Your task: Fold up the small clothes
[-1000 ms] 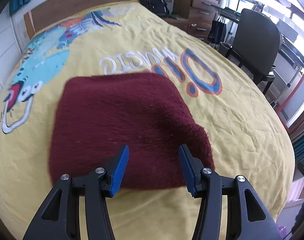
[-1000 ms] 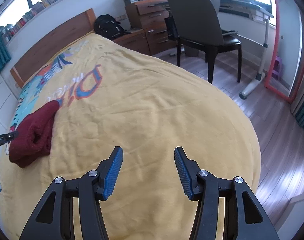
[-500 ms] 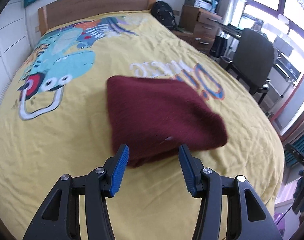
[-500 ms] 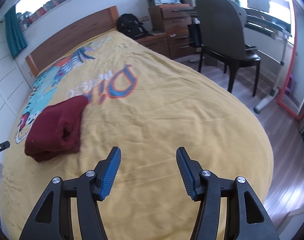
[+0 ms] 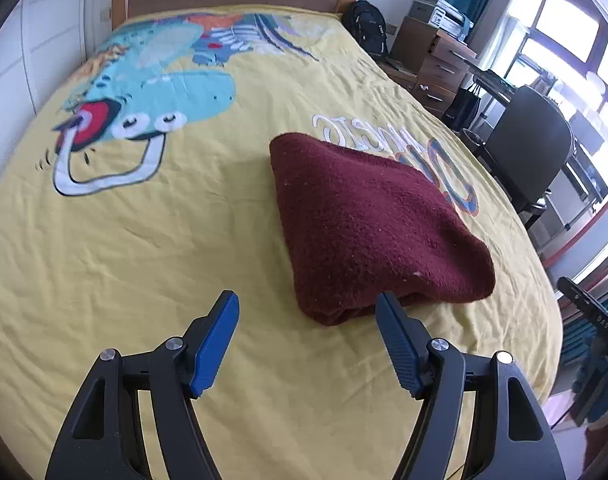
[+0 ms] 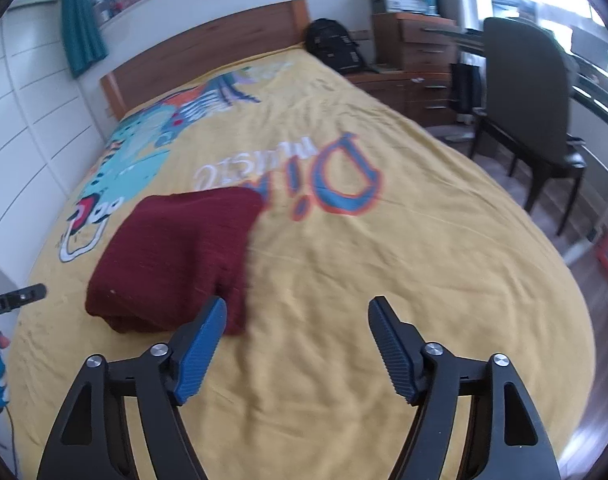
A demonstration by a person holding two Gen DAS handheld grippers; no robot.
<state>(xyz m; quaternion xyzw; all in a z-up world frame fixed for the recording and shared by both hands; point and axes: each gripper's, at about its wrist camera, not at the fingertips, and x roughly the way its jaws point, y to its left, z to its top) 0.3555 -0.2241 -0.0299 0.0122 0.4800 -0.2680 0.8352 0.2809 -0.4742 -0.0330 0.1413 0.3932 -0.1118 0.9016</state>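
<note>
Hovering both grippers, left [image 5: 306, 340] and right [image 6: 296, 344], fingers just widened, nothing between them | sweater [image 5: 368, 220] folded, lying mid-bed [image 5: 104, 240] on yellow cover | fold looks finished; next you'd check or fetch another garment | right view blurred; underside layers hidden

Left gripper [image 5: 307, 306] hangs over the yellow bed [image 5: 104, 248], its jaws just opened wider with nothing between them. Folded maroon garment [image 5: 368, 220] lies just ahead of the jaws, nearer the right one.
</note>
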